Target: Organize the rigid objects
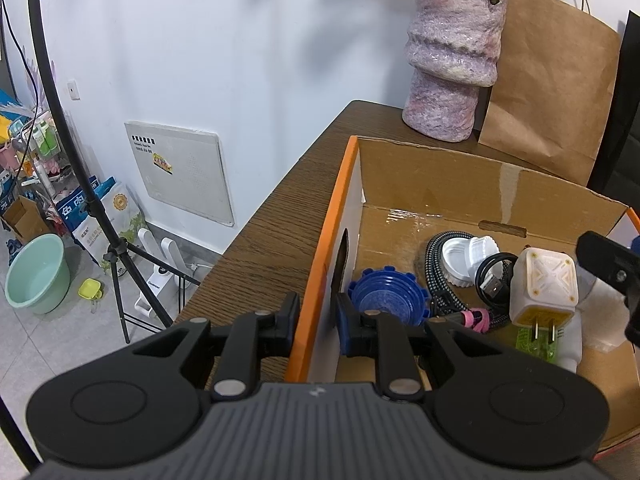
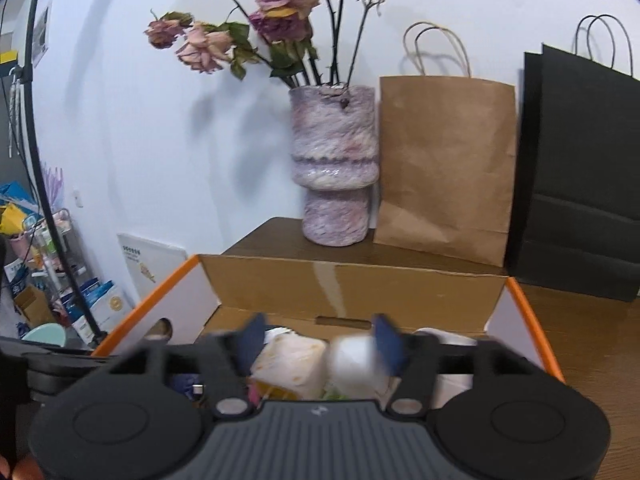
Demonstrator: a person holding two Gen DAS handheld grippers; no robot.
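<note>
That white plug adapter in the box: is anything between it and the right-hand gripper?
Nothing visible blocks it. The right gripper is open above the cardboard box, its fingers spread over the white plug adapter; this view is blurred, so small obstructions can't be ruled out.

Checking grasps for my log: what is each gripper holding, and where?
Left gripper straddles the cardboard box side wall near its rim. Right gripper is open, holding nothing.

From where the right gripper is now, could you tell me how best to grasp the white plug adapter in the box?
Grip the white plug adapter across its flat side faces, coming from above. It is a boxy cube lying with its prongs pointing toward the near side, so the body offers parallel faces; avoid the prongs.
</note>
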